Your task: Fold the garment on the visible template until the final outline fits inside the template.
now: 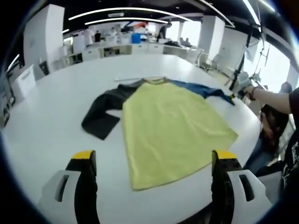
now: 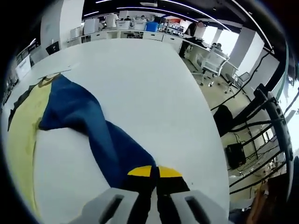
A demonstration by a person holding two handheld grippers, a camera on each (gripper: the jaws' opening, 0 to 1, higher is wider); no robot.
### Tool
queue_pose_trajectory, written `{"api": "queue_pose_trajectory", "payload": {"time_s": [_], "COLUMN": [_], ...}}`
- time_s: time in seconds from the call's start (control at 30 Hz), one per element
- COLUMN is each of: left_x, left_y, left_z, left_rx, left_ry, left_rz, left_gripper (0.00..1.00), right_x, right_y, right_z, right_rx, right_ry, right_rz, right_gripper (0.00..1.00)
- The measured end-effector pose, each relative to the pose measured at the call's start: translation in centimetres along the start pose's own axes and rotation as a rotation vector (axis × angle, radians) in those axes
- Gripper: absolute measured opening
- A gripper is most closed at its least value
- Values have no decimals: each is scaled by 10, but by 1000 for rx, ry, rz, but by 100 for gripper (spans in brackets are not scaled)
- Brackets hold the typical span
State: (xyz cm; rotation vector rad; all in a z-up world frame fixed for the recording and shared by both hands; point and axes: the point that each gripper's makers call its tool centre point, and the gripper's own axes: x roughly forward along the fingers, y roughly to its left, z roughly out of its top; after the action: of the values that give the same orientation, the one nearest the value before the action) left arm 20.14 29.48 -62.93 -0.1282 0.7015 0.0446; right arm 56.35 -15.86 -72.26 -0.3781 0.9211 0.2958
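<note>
On the white table (image 1: 51, 126) we see the garment (image 1: 168, 126) spread flat: black sleeve (image 1: 103, 114) leftward, yellow body, blue sleeve (image 1: 201, 88) rightward. Our left gripper (image 1: 154, 161) hovers spread at its hem. Our right gripper (image 2: 155, 171) pinches the blue sleeve's cuff, hidden between pressed jaws.

Garment (image 1: 173, 130) spread flat on the table (image 1: 51, 121), body in the middle, one sleeve (image 1: 105, 114) out to the left, the other sleeve (image 2: 88, 126) out to the far right. Right gripper (image 2: 155, 173) at the far end of that right sleeve, near the table's right edge; left gripper (image 1: 154, 163) at the near edge, before the hem. Desks (image 1: 135, 46) far behind the table.
</note>
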Motion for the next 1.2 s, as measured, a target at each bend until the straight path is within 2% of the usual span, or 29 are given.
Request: {"api": "queue_pose_trajectory", "payload": {"time_s": [0.23, 0.3, 0.4, 0.57, 0.6, 0.73, 0.77, 1.03, 1.2], "left_x": [0, -1, -2, -2, -2, -3, -3, -4, -5], "left_y": [1, 0, -2, -2, -2, -3, -3, -8, -8], "left_z": [0, 1, 1, 2, 2, 3, 3, 5, 6], "left_rx": [-2, -1, 0, 0, -1, 0, 1, -2, -4], "left_ry": [-1, -4, -7, -12, -14, -20, -21, -32, -37], "left_rz": [2, 2, -3, -6, -6, -11, -12, -32, -33], "left_gripper": [99, 99, 99, 99, 99, 99, 99, 99, 99], "right_x": [-1, -3, -12, -27, -30, -40, -41, -48, -44], "right_y": [1, 1, -1, 9, 14, 25, 29, 44, 46], "right_z": [0, 1, 4, 6, 5, -4, -7, -20, -30], "right_rx": [0, 23, 34, 14, 5, -13, -40, -76, -109], "right_ry": [-1, -10, -33, -73, -78, -77, -74, -60, -35], "right_rz": [7, 10, -3, 44, 72, 107, 127, 167, 175], "right_gripper": [0, 1, 9, 19, 20, 22, 22, 24, 23]}}
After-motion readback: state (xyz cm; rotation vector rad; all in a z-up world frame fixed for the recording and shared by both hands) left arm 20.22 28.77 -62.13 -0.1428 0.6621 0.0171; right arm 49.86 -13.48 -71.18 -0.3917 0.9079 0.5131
